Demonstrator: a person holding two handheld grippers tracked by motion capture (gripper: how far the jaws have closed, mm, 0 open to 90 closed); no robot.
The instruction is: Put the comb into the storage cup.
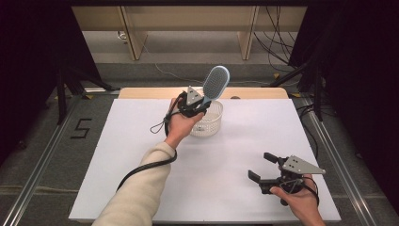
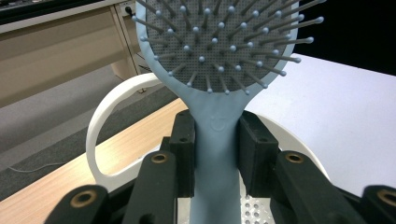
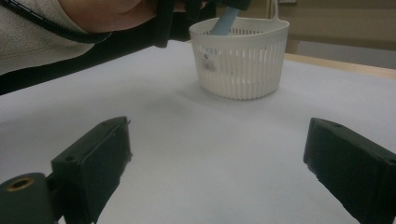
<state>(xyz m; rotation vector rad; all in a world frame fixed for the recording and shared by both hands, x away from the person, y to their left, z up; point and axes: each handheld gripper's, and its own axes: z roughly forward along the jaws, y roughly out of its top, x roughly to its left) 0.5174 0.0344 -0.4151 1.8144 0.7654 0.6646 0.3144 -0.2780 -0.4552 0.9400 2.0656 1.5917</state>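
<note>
A light blue hairbrush (image 1: pixel 216 83) with a grey bristle pad stands tilted, head up, over a white slotted basket (image 1: pixel 211 123) at the back of the white table. My left gripper (image 1: pixel 201 104) is shut on the brush's handle (image 2: pixel 215 154); both black pads press its sides, and the handle's lower end dips inside the basket (image 3: pixel 223 24). My right gripper (image 1: pixel 262 165) rests near the table's front right, open, with bare tabletop between its fingers (image 3: pixel 93 161).
The white basket (image 3: pixel 240 60) has a loop handle (image 2: pixel 100 126) at its far side. The white sheet (image 1: pixel 141 155) covers a wooden table whose back edge (image 1: pixel 141 92) shows. Dark stands and cables flank the table; grey floor lies behind.
</note>
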